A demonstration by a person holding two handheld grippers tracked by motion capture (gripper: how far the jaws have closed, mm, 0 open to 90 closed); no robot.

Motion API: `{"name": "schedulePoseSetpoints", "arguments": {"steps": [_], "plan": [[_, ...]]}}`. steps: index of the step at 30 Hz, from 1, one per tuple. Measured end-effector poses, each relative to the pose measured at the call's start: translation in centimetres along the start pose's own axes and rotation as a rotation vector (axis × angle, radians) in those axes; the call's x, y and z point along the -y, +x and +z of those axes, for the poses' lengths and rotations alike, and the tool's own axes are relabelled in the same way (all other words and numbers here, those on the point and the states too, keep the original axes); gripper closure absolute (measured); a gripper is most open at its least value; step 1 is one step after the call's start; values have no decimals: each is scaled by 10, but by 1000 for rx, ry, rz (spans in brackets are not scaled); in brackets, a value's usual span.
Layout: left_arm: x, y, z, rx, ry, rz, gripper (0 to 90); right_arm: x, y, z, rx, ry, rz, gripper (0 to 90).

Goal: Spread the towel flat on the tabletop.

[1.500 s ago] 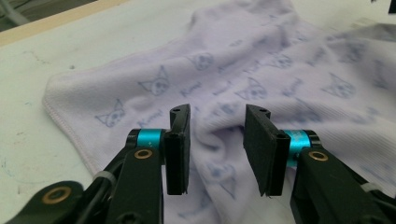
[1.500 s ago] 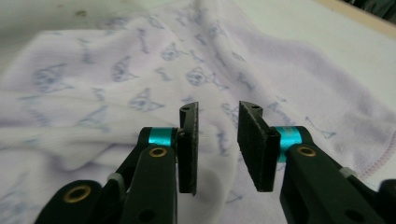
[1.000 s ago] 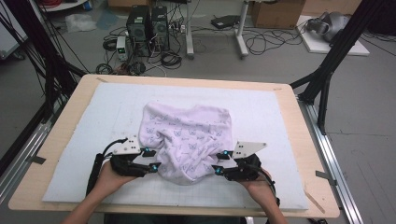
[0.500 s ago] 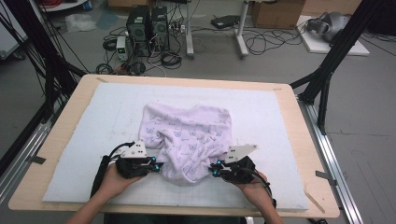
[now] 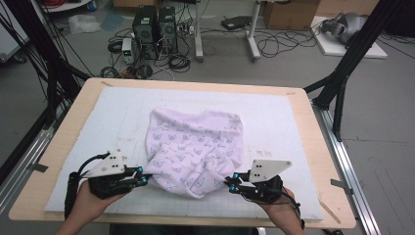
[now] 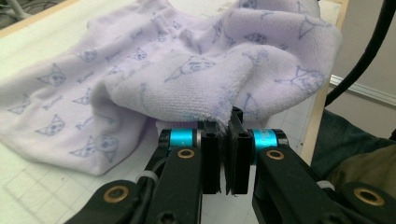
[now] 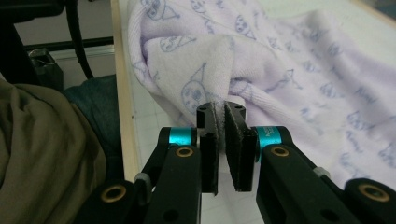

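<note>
Left gripper (image 5: 143, 178): jaws just finished closing, now clamped tight on a bit of the towel's (image 5: 195, 147) near edge; the pinched fold bunches up right over the pads.
Right gripper (image 5: 231, 184): same deal, jaws just came together, squeezed on the towel's other near corner.
Towel: pale lilac with little cat faces, crumpled, stretching away from both grippers and spanning the gap between them.
Mat (image 5: 293, 127): white gridded sheet under the towel and both grippers.
Table (image 5: 323, 147): wooden, its rim showing around the mat.
</note>
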State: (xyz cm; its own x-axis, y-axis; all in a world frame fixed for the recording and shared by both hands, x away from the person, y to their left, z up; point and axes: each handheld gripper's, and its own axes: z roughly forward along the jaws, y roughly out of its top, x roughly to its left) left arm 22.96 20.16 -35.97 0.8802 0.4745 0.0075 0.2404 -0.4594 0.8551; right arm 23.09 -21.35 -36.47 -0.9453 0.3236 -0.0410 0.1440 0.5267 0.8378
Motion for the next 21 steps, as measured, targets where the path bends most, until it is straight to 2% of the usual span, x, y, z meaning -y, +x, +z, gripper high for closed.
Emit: {"name": "schedulePoseSetpoints", "arguments": {"steps": [2,5,6,8,9,10,13,15,16,18,21], "plan": [[3,5,-1,-27,10,-7,860,-5,-1,-2,19,3,-19,845],[10,22,8,-75,33,-42,860,-9,-17,6,43,20,1,845],[12,29,14,-99,41,-55,860,-9,-26,11,54,29,9,845],[14,47,26,-140,47,-88,860,-7,-49,23,66,33,59,846],[14,53,30,-155,55,-96,860,-7,-65,31,76,49,86,846],[14,62,35,-163,50,-125,861,-6,-74,36,88,50,98,846],[11,87,50,-203,55,-170,860,-4,-109,55,122,101,162,847],[10,99,62,-235,70,-182,860,0,-128,65,138,111,208,846],[11,104,69,-227,76,-205,860,2,-133,69,146,118,220,846],[14,109,79,-214,110,-223,849,7,-141,75,151,137,249,837],[15,108,79,-201,117,-232,729,10,-142,76,150,134,261,767]]}}
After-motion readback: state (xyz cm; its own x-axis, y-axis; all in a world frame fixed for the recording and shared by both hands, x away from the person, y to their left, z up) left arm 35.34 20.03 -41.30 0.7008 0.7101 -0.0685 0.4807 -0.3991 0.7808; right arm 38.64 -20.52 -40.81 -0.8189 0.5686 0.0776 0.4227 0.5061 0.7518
